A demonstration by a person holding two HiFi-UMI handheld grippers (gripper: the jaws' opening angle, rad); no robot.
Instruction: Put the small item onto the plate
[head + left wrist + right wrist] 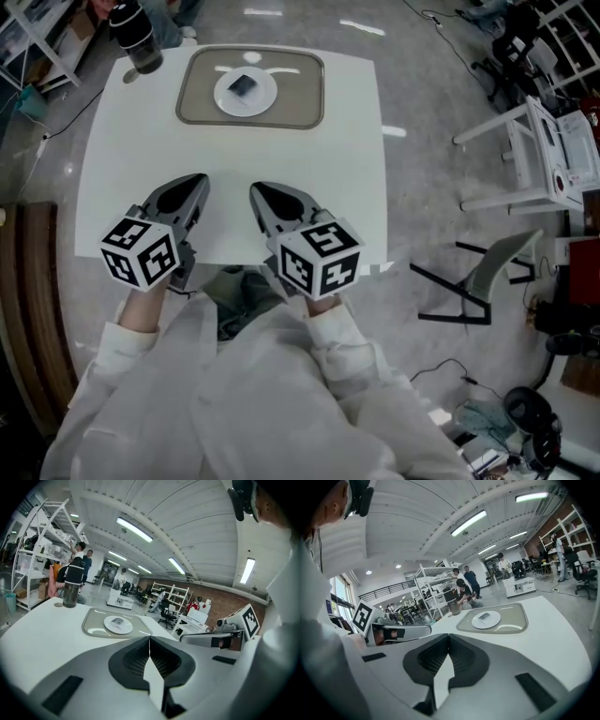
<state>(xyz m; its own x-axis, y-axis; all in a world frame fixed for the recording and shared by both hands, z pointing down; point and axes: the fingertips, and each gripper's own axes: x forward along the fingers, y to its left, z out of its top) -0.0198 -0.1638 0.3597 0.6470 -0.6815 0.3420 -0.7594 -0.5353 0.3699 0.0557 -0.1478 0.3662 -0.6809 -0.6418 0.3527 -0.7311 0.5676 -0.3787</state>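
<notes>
Left gripper [197,180] and right gripper [257,188] sit closed, empty, near me; small item [242,84] on the far plate [225,101] looks light, flat, stiff, so I'd pinch its edges.

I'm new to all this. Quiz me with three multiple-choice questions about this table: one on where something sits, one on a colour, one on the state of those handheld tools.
1. Where is the small dark item?
A. in a bowl
B. on the plate
C. in a tool's jaws

2. What colour is the plate?
A. white
B. red
C. green

3. How are the left tool and right tool?
A. both wide open
B. each clamped on an item
C. both shut and empty

Answers:
1 B: the head view shows it lying in the plate's middle, on the tray.
2 A: it stands out white against the greyish tray.
3 C: each tool's own view shows its jaws meeting with nothing between them.
</notes>
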